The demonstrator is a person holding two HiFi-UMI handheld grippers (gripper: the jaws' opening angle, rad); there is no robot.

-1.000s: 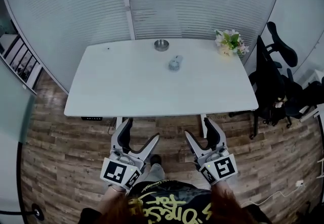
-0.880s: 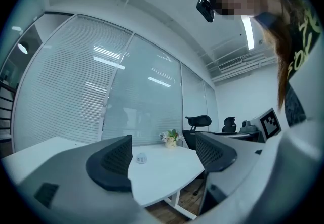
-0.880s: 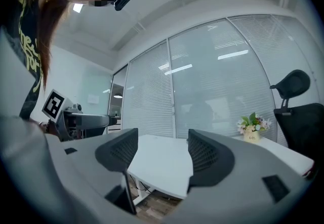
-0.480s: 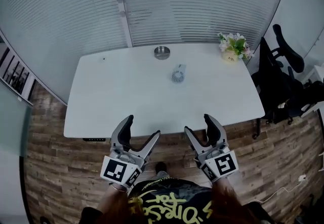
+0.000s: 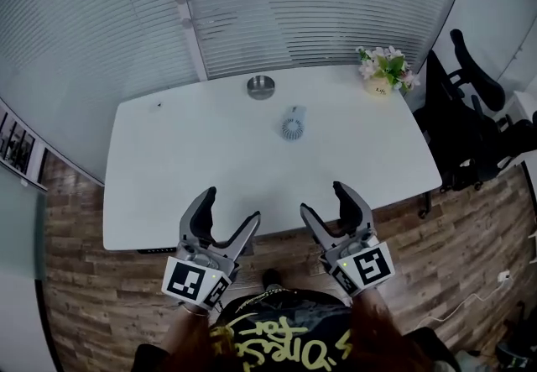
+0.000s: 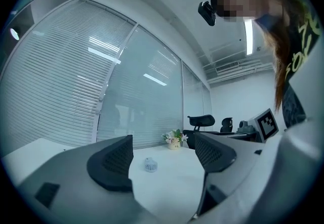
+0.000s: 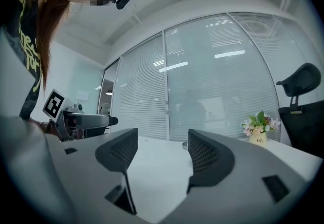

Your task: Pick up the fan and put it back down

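Left gripper (image 5: pixel 230 206), right gripper (image 5: pixel 323 199) at desk (image 5: pixel 168 160) near edge — all 4 fingers (image 5: pixel 201 211) released, empty — fan (image 5: pixel 292 124) mid-desk, well apart.

Fan (image 5: pixel 291 125): too small for grille detail. Flower pot (image 5: pixel 379 86) at 2 o'clock, label unreadable. Chair (image 5: pixel 474 131) at 3 o'clock, cut by frame edge. Dish (image 5: pixel 261 86): in right gripper view only a sliver, probably, beside one of the fingers (image 7: pixel 212 160). Forearms (image 5: pixel 369 335) cut off at 6 o'clock.

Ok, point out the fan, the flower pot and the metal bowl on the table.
fan (image 5: pixel 291 127), head view, on its round grille.
flower pot (image 5: pixel 379 88), head view, on the pot's front.
metal bowl (image 5: pixel 261 86), head view, on its middle.
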